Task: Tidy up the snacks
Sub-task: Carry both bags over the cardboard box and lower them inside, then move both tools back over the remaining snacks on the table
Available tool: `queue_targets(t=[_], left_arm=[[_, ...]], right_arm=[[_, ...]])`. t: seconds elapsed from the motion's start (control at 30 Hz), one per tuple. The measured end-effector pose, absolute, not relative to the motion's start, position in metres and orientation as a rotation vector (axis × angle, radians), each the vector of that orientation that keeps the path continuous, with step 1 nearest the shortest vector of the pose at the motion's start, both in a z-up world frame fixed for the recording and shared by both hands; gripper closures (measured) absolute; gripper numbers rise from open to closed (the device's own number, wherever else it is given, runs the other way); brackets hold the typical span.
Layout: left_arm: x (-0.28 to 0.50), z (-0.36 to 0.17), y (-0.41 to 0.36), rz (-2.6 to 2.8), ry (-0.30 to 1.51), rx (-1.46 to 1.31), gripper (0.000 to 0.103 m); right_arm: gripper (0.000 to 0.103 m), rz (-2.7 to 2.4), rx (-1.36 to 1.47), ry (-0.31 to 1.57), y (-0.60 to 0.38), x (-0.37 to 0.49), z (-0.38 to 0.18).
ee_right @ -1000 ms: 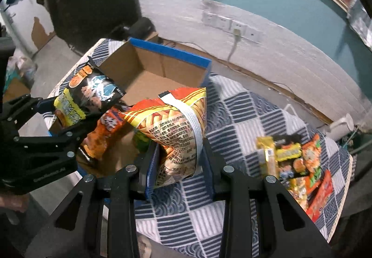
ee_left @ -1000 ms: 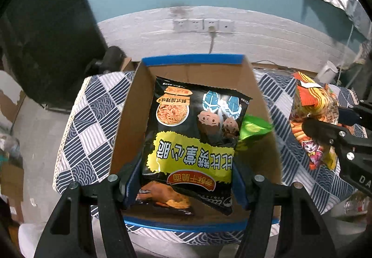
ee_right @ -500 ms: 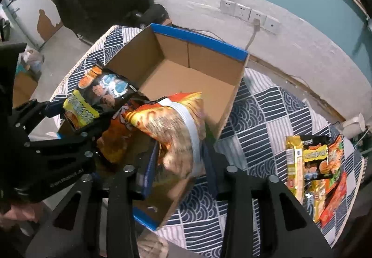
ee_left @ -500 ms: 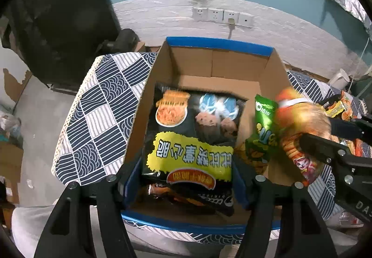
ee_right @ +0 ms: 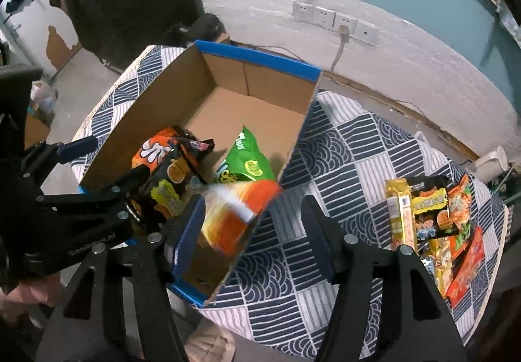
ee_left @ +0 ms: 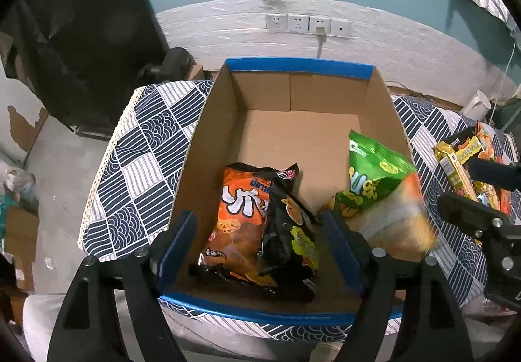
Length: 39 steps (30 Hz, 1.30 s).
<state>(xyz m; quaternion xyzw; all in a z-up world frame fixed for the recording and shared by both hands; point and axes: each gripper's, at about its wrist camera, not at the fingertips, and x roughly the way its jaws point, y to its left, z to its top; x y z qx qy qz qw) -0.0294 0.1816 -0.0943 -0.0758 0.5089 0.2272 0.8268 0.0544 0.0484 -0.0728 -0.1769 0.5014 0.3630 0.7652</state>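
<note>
Both grippers' jaws just opened, nothing held: left gripper (ee_left: 260,248) above the black bag (ee_left: 289,241) in the box (ee_left: 299,67); right gripper (ee_right: 252,231) released the orange bag (ee_right: 234,215) (blurred). Remaining packets (ee_right: 433,218) lie at 3 o'clock, nearer the right gripper.

1 cardboard box (ee_left: 215,121) – 4 snack bags (ee_left: 241,215) inside; 2 grippers (ee_left: 260,251).

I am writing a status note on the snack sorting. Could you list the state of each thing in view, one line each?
Cardboard box: open, upright on the table.
Black bag: lying in box, released.
Orange bag: lying in box, under the black bag.
Green bag: leaning in box.
Orange-yellow bag: blurred, dropping into box.
Left tool: open.
Right tool: open.
Remaining packets: piled on table.
</note>
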Motion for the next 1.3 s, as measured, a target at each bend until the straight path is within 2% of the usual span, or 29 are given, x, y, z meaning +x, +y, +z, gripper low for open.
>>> queue_targets(t=[0.47, 0.57, 0.73, 1.3], left_arm=[[-0.016, -0.082, 0.147, 0.449, 1.065, -0.144, 0.022], [-0.008, -0.082, 0.13, 0.43, 1.068, -0.125, 0.022], [0.01, -0.085, 0.101, 0.377, 1.092, -0.147, 0.022], [0.093, -0.117, -0.011, 0.291, 1.199, -0.079, 0.022]], right_arm=[[0.039, 0.726, -0.322, 1.067, 0.001, 0.064, -0.056], [0.035, 0.693, -0.315, 1.062, -0.018, 0.069, -0.053], [0.033, 0.639, -0.314, 1.044, -0.055, 0.077, -0.052], [0.03, 0.341, -0.224, 1.177, -0.215, 0.146, -0.112]])
